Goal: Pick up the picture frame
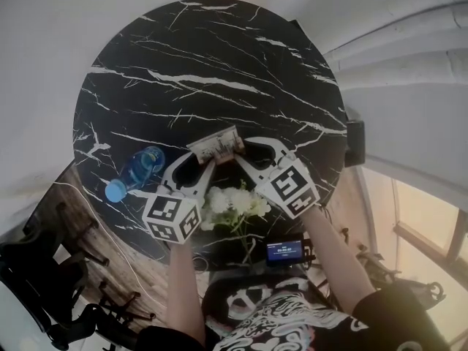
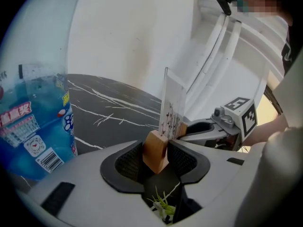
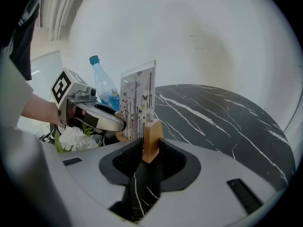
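Spanning left tongs (image 1: 203,164) to right tongs (image 1: 244,156), the picture frame (image 1: 216,146) sits crosswise, a wooden end pinched in each.

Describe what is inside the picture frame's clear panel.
The picture frame holds a card printed with butterflies and thin dark stems. In the right gripper view, the near wooden end block covers the card's lower corner. Its reverse side cannot be seen.
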`<action>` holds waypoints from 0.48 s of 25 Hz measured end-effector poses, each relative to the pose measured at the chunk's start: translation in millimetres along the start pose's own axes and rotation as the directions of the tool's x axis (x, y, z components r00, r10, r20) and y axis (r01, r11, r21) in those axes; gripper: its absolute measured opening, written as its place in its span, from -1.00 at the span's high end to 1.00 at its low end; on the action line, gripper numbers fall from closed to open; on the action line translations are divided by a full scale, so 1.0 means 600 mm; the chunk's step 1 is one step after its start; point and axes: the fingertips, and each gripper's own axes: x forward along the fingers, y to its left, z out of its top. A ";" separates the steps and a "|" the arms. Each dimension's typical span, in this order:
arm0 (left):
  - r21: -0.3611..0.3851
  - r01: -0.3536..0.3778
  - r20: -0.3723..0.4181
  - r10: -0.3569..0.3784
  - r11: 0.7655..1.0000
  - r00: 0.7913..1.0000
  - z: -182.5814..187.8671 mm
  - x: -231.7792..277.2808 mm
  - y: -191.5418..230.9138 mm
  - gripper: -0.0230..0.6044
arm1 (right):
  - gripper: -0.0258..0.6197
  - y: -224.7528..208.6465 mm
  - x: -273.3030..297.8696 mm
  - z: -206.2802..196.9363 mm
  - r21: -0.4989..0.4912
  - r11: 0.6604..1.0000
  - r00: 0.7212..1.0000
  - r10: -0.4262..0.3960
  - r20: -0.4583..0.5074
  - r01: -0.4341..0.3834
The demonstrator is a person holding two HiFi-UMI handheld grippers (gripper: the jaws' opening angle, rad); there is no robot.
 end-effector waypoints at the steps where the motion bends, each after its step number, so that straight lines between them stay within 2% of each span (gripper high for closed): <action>1: -0.004 0.004 0.000 -0.004 1.000 1.000 0.001 -0.001 -0.001 0.38 | 0.58 0.001 -0.002 0.001 0.008 1.000 1.000 0.001 0.003 -0.001; 4: -0.012 0.014 0.004 -0.014 1.000 1.000 0.007 -0.003 -0.003 0.38 | 0.58 0.000 -0.008 0.004 0.038 0.999 1.000 0.006 0.019 -0.007; 12: 0.005 0.022 0.016 -0.022 1.000 1.000 0.024 -0.018 -0.015 0.38 | 0.60 0.007 -0.028 0.020 0.037 0.999 0.999 -0.027 0.045 0.025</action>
